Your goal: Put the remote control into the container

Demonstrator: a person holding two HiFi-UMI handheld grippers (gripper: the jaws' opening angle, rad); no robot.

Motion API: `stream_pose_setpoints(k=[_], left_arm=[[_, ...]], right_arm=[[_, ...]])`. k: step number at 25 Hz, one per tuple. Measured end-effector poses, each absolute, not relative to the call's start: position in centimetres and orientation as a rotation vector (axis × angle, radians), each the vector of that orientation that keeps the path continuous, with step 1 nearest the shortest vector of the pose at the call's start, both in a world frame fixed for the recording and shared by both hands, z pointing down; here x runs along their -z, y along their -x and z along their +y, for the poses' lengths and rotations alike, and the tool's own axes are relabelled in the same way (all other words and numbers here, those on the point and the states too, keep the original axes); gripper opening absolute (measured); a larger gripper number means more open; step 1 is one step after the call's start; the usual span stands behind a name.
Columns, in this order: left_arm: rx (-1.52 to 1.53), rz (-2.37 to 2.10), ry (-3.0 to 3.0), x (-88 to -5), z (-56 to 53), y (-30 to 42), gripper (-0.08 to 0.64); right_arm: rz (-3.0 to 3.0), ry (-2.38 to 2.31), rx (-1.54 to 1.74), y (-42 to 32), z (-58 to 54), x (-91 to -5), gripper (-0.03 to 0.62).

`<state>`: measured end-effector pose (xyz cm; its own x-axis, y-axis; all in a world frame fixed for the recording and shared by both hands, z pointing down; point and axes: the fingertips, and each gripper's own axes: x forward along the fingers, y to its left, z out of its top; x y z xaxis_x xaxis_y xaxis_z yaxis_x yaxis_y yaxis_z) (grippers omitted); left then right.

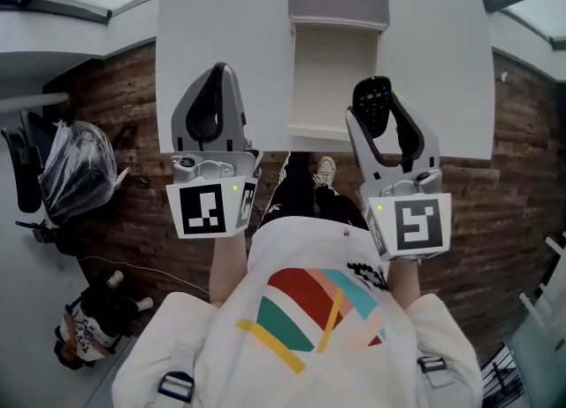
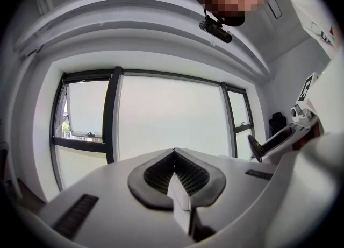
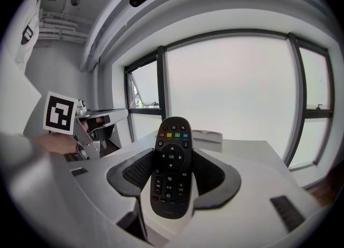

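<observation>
My right tool (image 1: pixel 376 114) pinches the remote control (image 1: pixel 372 96) by the 4 o'clock edge of the container (image 1: pixel 329 70) on the worktop (image 1: pixel 221 17). My left tool (image 1: pixel 218 74) is pressed together, empty.

We've got a black remote control (image 3: pixel 171 169) here, with a row of red, yellow, green and blue buttons near its top and white symbols below. The right gripper (image 1: pixel 378 107) is pale grey with black ribbed pads (image 3: pixel 135 169), and the left gripper (image 1: pixel 221 70) is the same grey and black. Each marker cube (image 1: pixel 210 207) carries a black-and-white pattern of squares. The table (image 1: pixel 203 34) is white. The container (image 1: pixel 332 88) is cream inside and grey at its far end. Below it we see a brown wood-plank floor (image 1: pixel 124 105). Our shirt (image 1: pixel 301 309) is white, striped in red, teal, yellow and peach.
</observation>
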<state>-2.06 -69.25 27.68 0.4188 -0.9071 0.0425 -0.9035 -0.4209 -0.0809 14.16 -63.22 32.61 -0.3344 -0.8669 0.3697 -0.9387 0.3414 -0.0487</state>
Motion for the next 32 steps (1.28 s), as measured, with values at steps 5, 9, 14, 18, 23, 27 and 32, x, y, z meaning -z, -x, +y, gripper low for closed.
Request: stream_pose_setpoints(k=[5,9,14,18,23,27,32], left_arm=[[0.158,1.561,2.647,-29.7,-73.0,0.4,0.003],[0.204,1.542,2.709,-31.5,-73.1,-1.1,0.003],[0.249,1.538,2.767,-33.4,-73.6,-1.8,0.003],[0.298,1.583,2.802,-36.6,-75.5,-0.4,0.003],[0.339,1.628,2.806,-39.1,-77.3,1.7,0.003],[0.354,1.664,2.833,-40.5,-77.6,1.9,0.003],[0.358,1.673,2.874,-42.5,-77.5,2.2,0.003]], right_arm=[[-2.304,-1.606,-0.43,-13.7,-67.4,-34.2,0.235],[-2.246,-1.53,-0.482,-13.5,-67.8,-36.8,0.233],[-2.153,-1.416,-0.517,-13.0,-67.6,-40.0,0.233],[-2.056,-1.246,-0.458,-11.2,-68.4,-44.3,0.235],[-1.957,-1.081,-0.419,-9.9,-68.5,-48.0,0.233],[-1.902,-1.009,-0.42,-10.1,-68.3,-49.0,0.233],[-1.857,-0.954,-0.478,-9.3,-68.3,-50.6,0.235]])
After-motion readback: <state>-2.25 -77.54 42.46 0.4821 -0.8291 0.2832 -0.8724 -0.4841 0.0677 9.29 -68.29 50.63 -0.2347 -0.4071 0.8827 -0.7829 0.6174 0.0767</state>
